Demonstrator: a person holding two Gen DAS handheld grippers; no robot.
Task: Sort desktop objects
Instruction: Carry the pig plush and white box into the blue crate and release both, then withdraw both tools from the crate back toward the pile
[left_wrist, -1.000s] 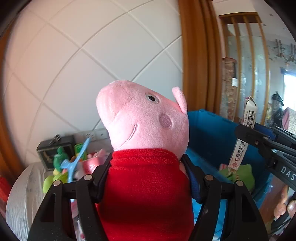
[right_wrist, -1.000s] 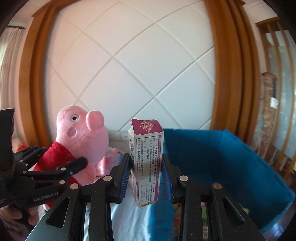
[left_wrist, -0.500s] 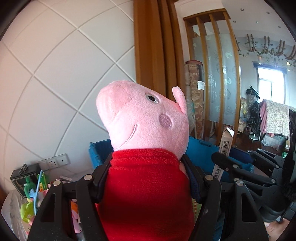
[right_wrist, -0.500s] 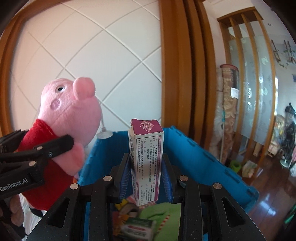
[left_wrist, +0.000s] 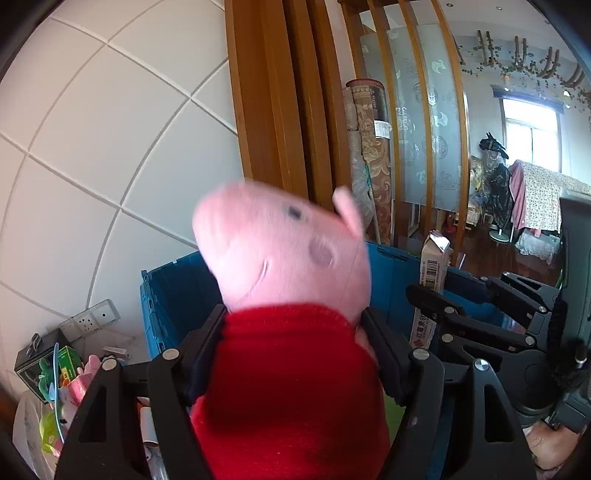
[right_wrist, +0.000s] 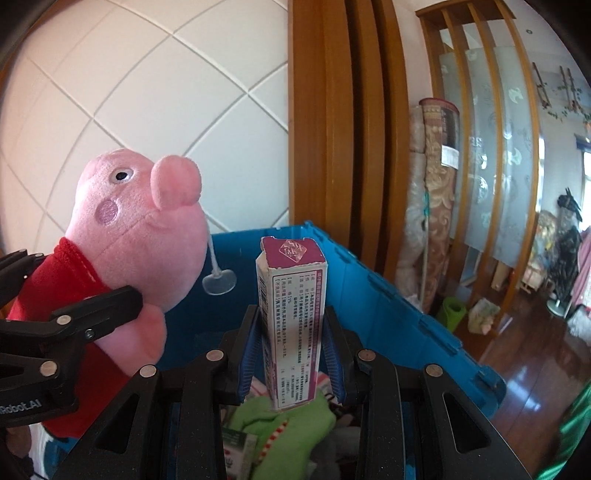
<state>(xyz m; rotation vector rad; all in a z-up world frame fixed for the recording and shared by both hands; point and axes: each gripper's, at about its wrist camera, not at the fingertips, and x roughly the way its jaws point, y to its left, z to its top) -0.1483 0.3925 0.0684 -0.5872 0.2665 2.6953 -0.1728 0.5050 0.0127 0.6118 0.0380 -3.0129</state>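
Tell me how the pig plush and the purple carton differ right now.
The pig plush is soft, rounded, pink and red; the purple carton is stiff, slim and printed. The left gripper holds the plush, the right gripper the carton. Both are held upright over the blue bin.

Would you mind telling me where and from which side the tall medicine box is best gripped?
Grip the medicine box across its two narrow side faces, around the lower half, coming from below along its long axis. It is tall, slim and flat-sided, so parallel jaws seat squarely there. The right gripper holds it that way now, upright over the blue crate.
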